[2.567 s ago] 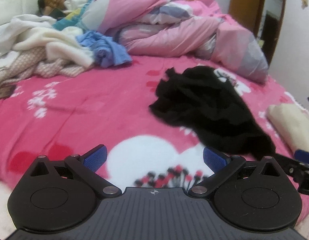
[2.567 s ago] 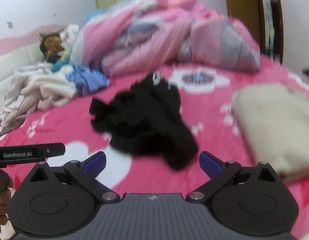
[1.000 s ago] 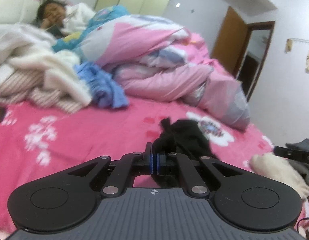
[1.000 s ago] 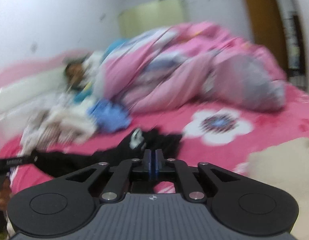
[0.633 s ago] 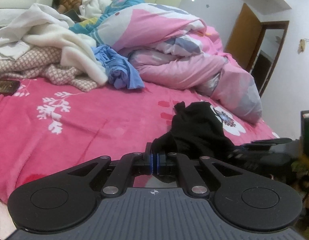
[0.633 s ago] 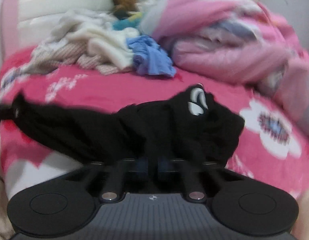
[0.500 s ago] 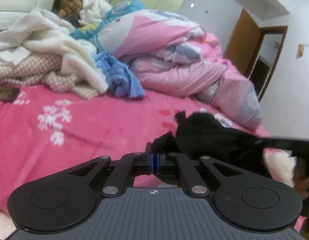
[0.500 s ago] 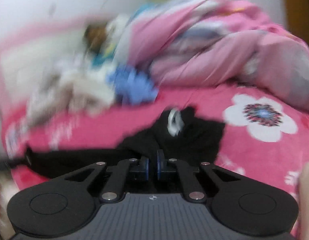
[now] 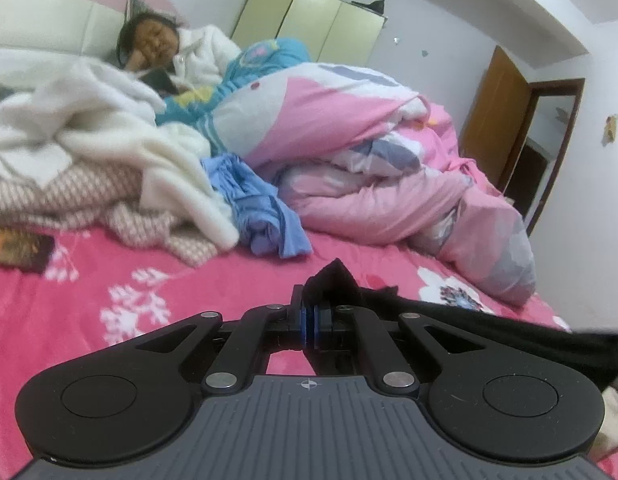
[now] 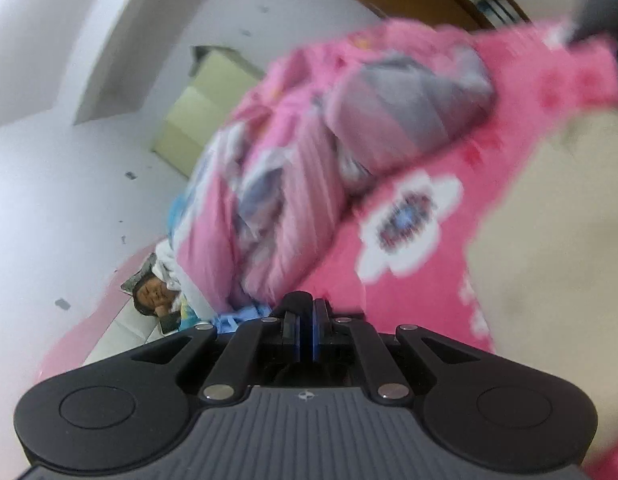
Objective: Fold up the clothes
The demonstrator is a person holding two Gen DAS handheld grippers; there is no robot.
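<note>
A black garment (image 9: 461, 316) is pinched at one end by the left gripper (image 9: 309, 326), whose jaws are closed on a peak of the cloth that sticks up above the blue pads (image 9: 304, 326). From there the garment is stretched in a band to the right, above the pink bed (image 9: 109, 280), as far as the right edge of the left wrist view. Its far end is cut off there, so it cannot be told what holds it.

In the right wrist view, which is tilted and blurred, the right gripper (image 10: 307, 334) is seen with its jaws drawn almost together, only a thin slit being left between the pads. Dark material is seen at the fingertips, but it cannot be told whether cloth is gripped there.

Beyond the garment, toward the head of the bed, a blue cloth (image 9: 261, 208) is heaped just beside a white fleece (image 9: 121, 148), which lies over a checked blanket (image 9: 65, 196). A bundled pink quilt (image 9: 369, 160) fills the far right side of the bed. A person (image 9: 157, 44) in white is lying at the headboard. A dark flat object (image 9: 17, 248) rests near the left edge of the bed; what it is cannot be made out. A beige cloth (image 10: 557, 240) is seen on the bed at the right of the right wrist view. A pale wardrobe (image 9: 309, 20) stands against the far wall, and a brown door (image 9: 493, 120) is seen at the right.
</note>
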